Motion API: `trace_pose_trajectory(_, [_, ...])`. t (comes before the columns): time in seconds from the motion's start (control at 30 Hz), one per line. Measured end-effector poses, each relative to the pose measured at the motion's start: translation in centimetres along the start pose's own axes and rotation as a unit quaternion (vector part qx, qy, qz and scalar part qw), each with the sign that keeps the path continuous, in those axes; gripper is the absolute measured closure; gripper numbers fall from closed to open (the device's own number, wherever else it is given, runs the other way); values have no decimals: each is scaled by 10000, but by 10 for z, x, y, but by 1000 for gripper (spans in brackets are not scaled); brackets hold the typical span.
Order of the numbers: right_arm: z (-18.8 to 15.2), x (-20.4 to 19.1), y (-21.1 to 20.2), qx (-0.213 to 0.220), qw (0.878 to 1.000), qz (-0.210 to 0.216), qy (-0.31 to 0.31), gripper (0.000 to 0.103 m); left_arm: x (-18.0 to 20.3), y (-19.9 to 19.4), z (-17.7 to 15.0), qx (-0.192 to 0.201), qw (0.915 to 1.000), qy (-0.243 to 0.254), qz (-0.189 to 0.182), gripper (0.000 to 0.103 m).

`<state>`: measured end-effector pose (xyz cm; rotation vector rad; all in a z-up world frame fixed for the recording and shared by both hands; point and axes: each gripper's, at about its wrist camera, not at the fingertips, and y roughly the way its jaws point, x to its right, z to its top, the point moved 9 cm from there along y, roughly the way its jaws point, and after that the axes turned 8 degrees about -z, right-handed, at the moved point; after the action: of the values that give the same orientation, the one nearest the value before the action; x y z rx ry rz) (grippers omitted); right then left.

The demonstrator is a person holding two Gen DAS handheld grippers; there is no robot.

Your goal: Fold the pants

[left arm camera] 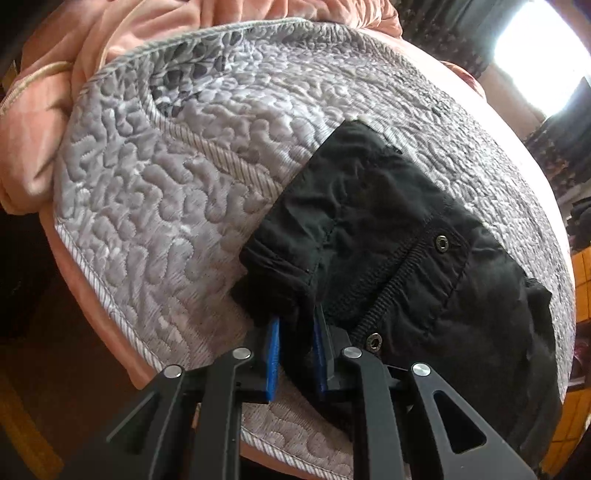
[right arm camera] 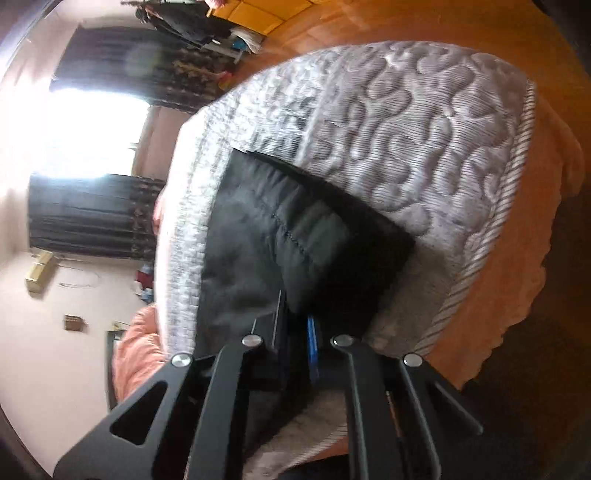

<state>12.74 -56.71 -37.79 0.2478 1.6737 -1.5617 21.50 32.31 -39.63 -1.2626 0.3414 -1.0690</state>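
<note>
The black pants (left arm camera: 406, 236) lie folded on a grey quilted bedspread (left arm camera: 166, 177), with metal snaps showing near the waistband. My left gripper (left arm camera: 295, 332) is shut on a corner of the pants, black cloth pinched between its blue pads (left arm camera: 273, 354). In the right wrist view the pants (right arm camera: 280, 229) lie on the same bedspread (right arm camera: 424, 140). My right gripper (right arm camera: 295, 332) is shut on another edge of the pants, with one blue pad (right arm camera: 313, 347) showing.
A pink blanket (left arm camera: 55, 110) is bunched at the far side of the bed. An orange bed skirt (right arm camera: 517, 277) hangs below the bedspread edge. A bright window (right arm camera: 74, 129) with dark curtains and an orange tiled floor (right arm camera: 258, 18) lie beyond.
</note>
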Motion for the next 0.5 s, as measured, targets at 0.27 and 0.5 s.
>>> trace_pose_trajectory(0.27, [4,16,10,87,9998,-188,42,95,3,-6,-2,53,9999,107,-35,86])
trace_pose_trajectory(0.5, [8,22,-25,259,9994,-223,-67,54,2,-40,-6,362,9989,169,-234,77])
